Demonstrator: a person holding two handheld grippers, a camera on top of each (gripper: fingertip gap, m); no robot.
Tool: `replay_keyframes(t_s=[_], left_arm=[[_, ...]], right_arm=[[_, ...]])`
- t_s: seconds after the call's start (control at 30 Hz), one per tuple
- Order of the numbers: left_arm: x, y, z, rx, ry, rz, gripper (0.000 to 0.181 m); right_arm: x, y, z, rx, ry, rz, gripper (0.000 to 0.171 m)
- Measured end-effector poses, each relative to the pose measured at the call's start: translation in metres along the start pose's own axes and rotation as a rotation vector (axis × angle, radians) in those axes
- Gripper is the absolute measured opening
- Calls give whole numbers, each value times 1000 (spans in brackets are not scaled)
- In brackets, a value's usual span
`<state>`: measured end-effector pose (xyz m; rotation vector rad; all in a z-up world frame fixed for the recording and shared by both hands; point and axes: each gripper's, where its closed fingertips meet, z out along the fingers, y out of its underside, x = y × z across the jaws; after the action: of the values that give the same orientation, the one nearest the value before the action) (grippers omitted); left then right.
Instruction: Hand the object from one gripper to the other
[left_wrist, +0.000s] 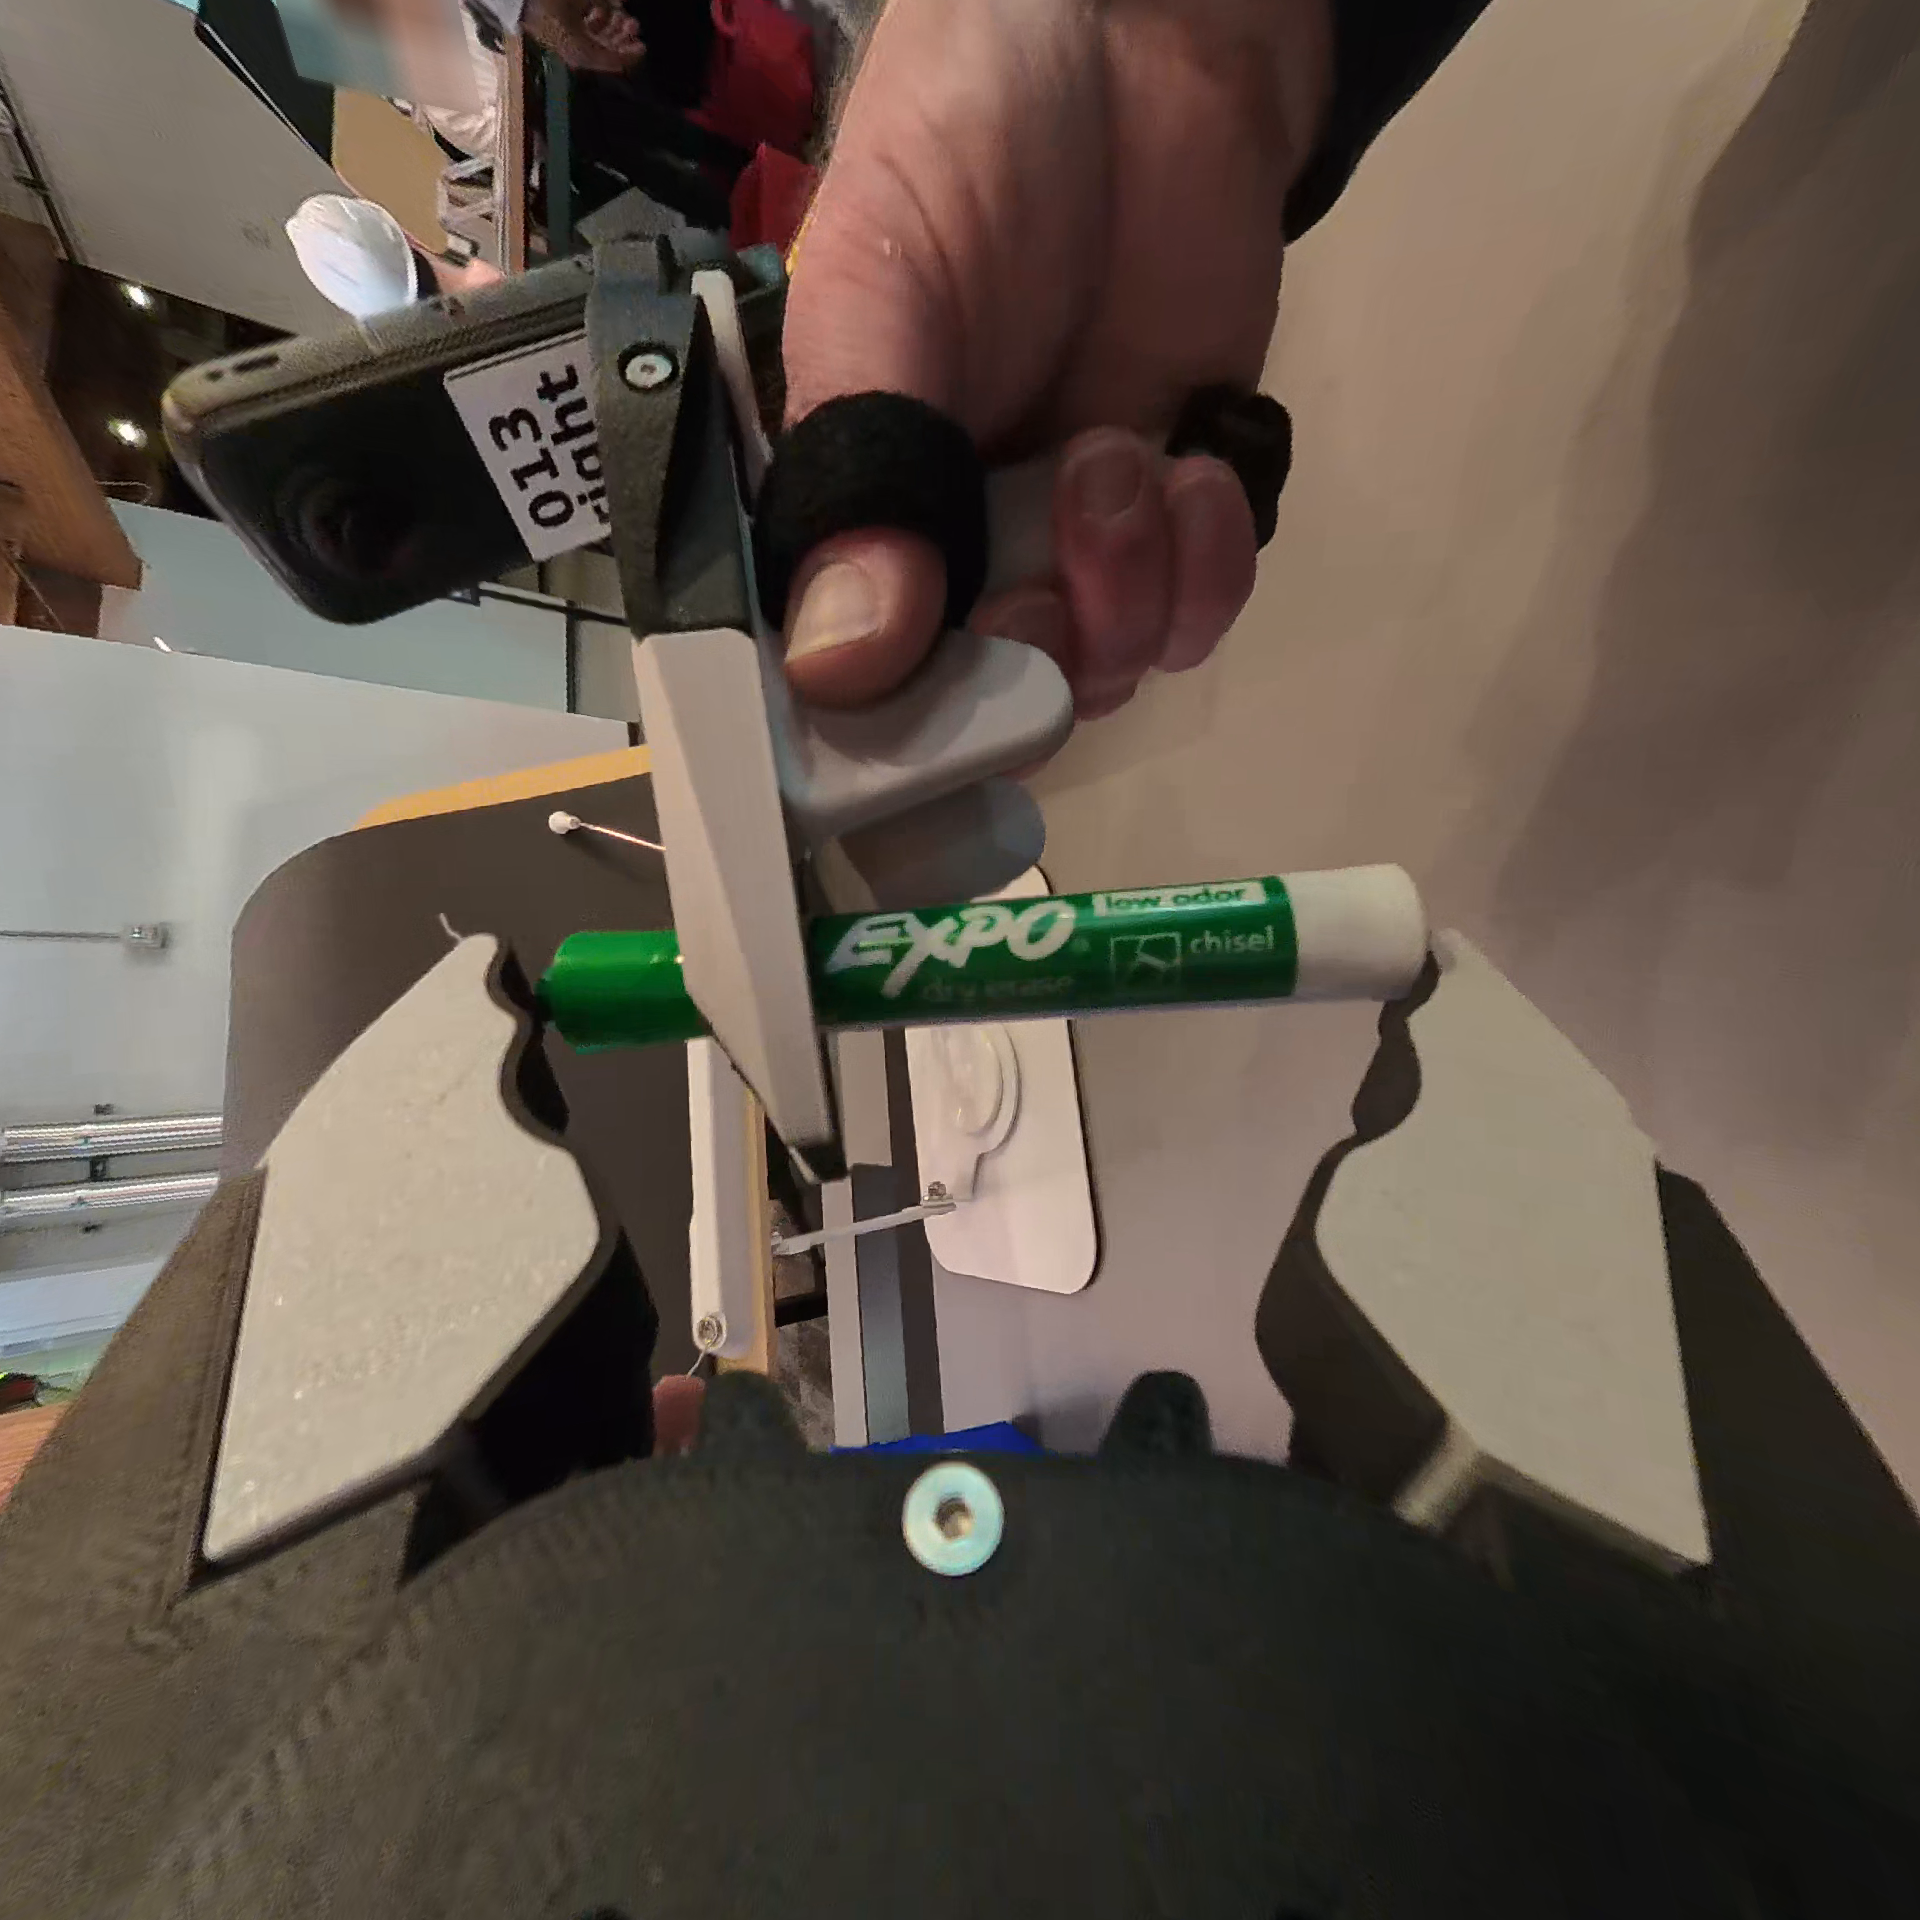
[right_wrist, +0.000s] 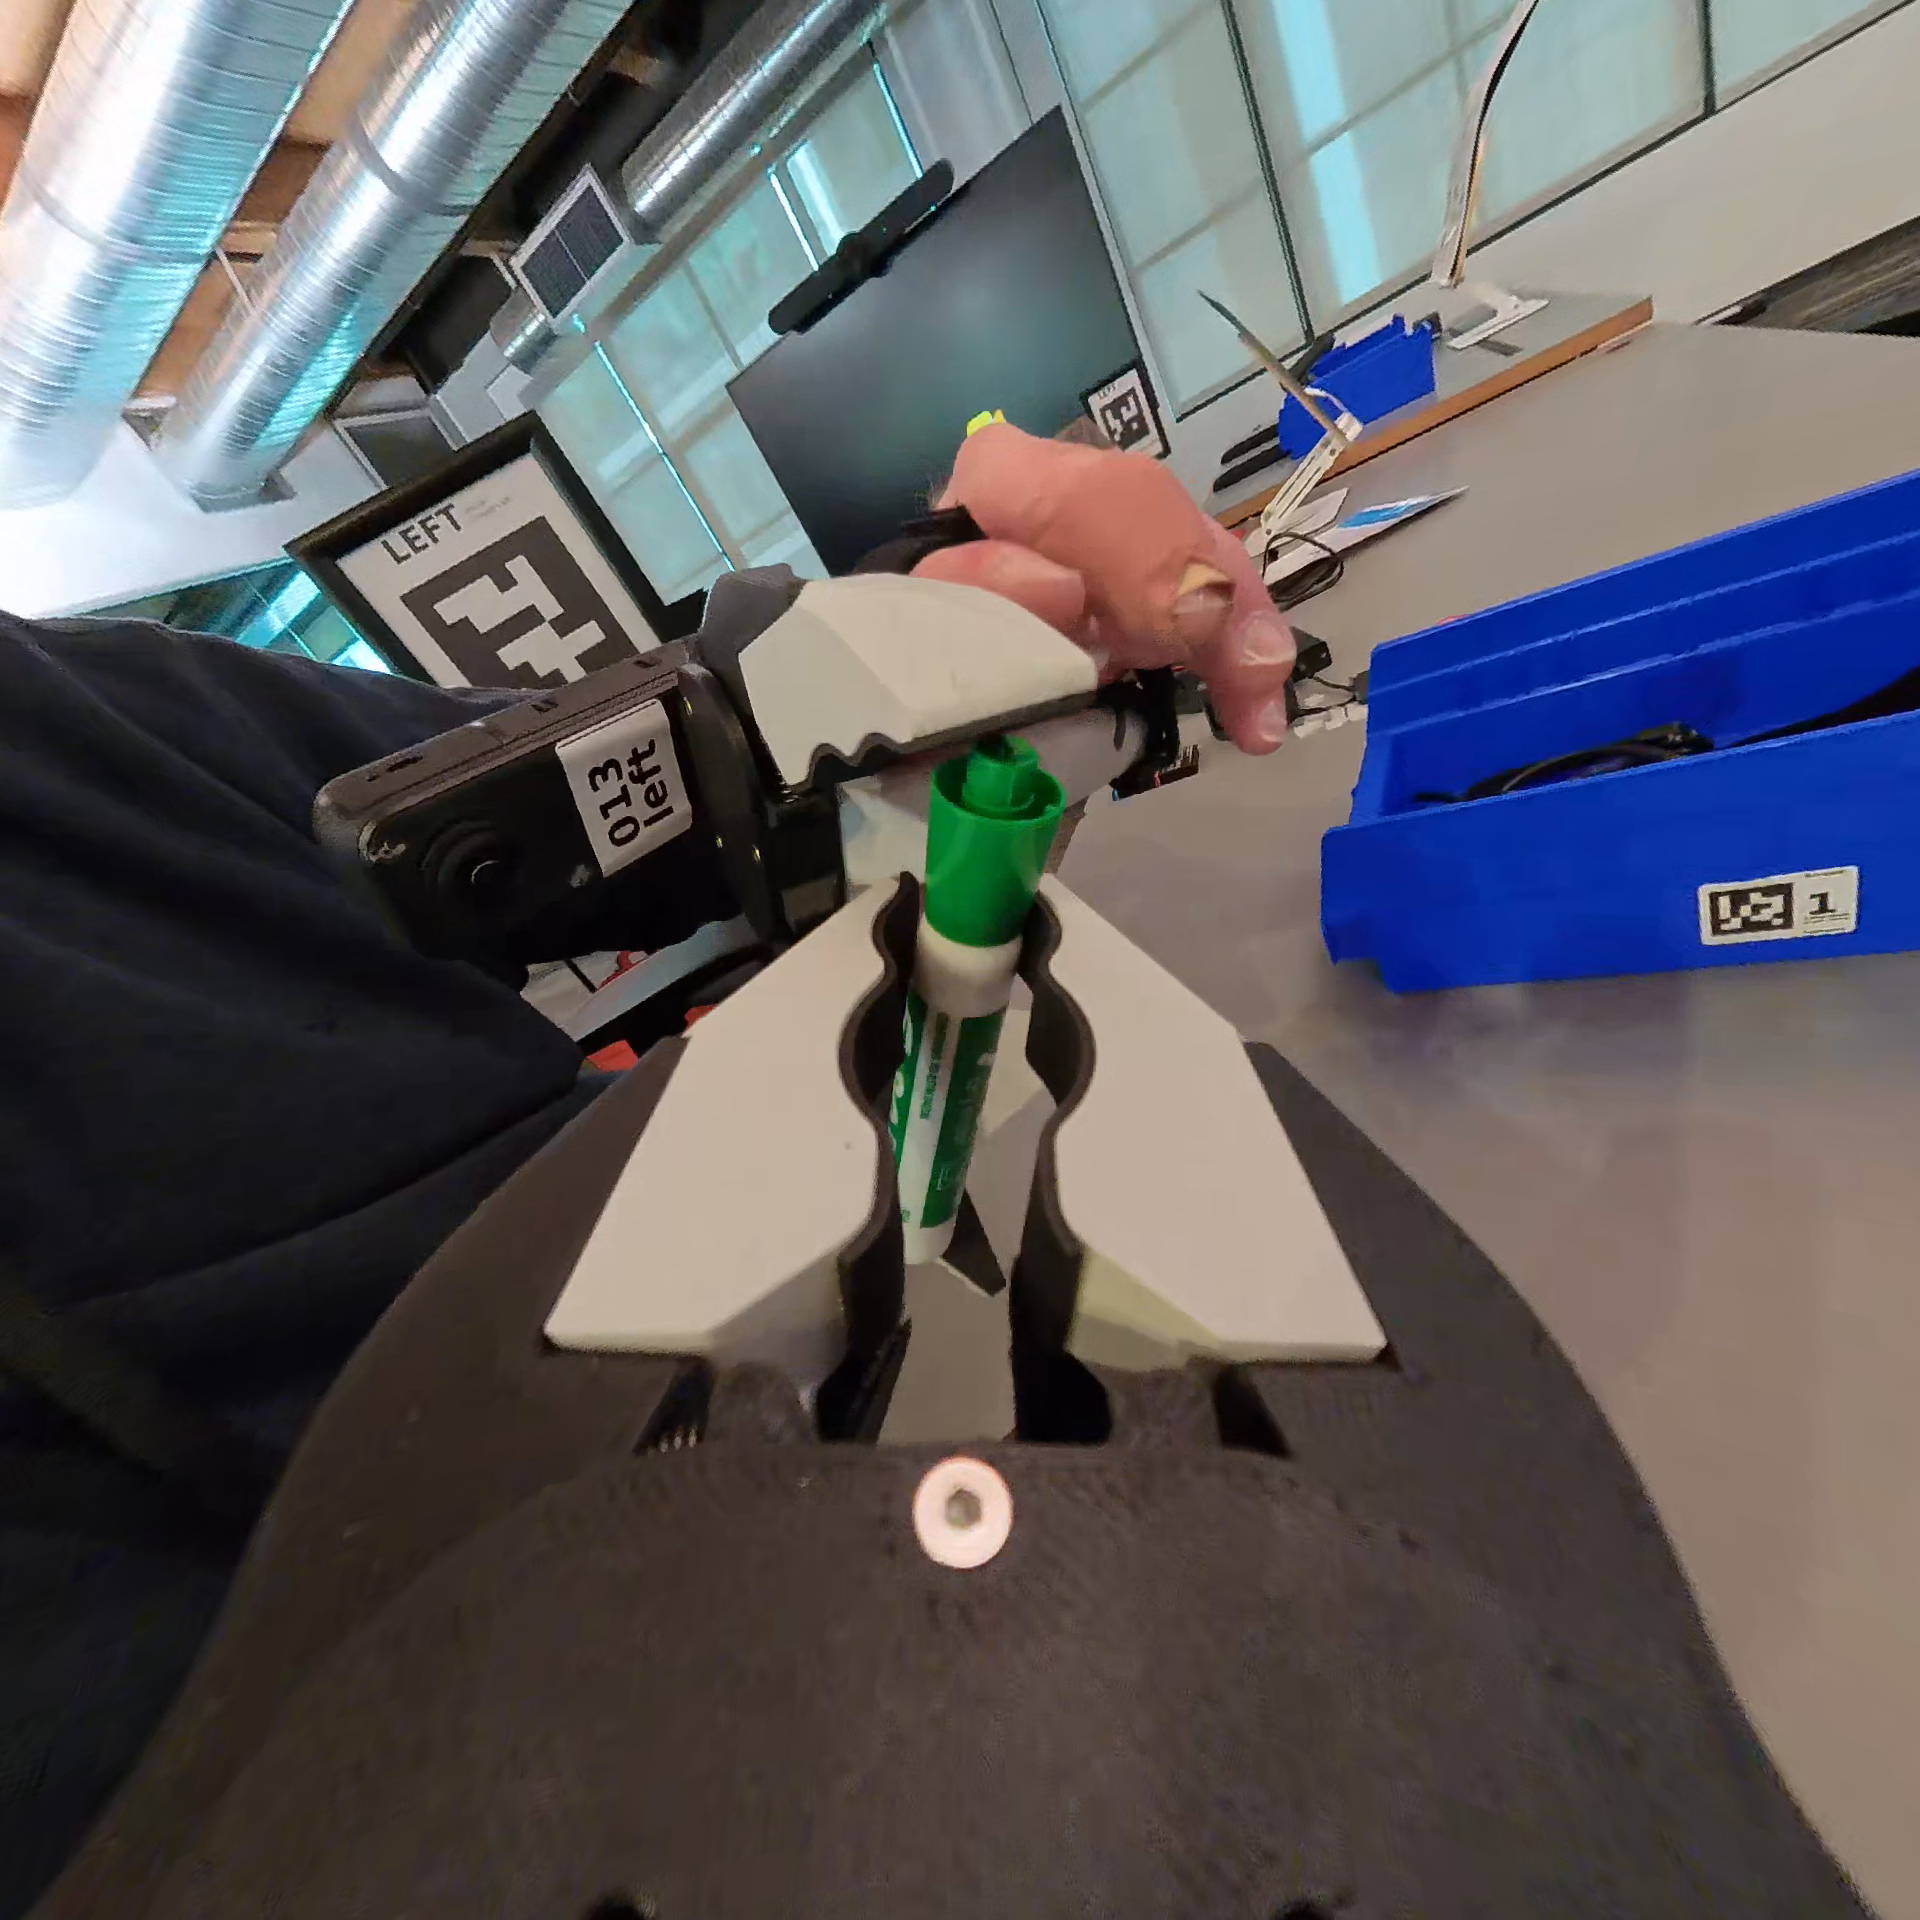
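Each wrist camera sits close behind its own grey two-finger gripper, looking forward along the fingers; the views face each other, sharing the green-capped white marker (left_wrist: 1049, 956) (right_wrist: 961, 997) near both lenses

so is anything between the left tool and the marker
Nothing visible. The green marker lies crosswise between the left tool's open fingers, its ends at both fingertips. The right tool, shut on the marker's middle, crosses the gap but doesn't block the ends.
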<state>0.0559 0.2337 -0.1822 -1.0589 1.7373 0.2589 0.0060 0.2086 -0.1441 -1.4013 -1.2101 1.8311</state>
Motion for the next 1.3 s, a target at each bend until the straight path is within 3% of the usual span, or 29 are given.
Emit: replay_keyframes(t_s=[0.27,0.47,0.63,0.93,1.07,1.3], left_arm=[[2,3,4,15,-21,-94,146],[-7,10,-2,56,-21,-354,146],[-19,13,-13,162,29,-667,146],[-23,8,-18,322,229,-1054,146],[-20,2,-18,366,316,-1127,146],[-6,-17,-13,408,469,-1191,146]], right_arm=[[6,1,1,37,0,8,17],[11,-13,-7,92,105,-190,65],[10,-21,-21,46,259,-540,70],[-21,-22,-24,-87,338,-1122,56],[-25,-6,-19,-246,325,-1302,49],[-30,10,2,-364,346,-1531,18]])
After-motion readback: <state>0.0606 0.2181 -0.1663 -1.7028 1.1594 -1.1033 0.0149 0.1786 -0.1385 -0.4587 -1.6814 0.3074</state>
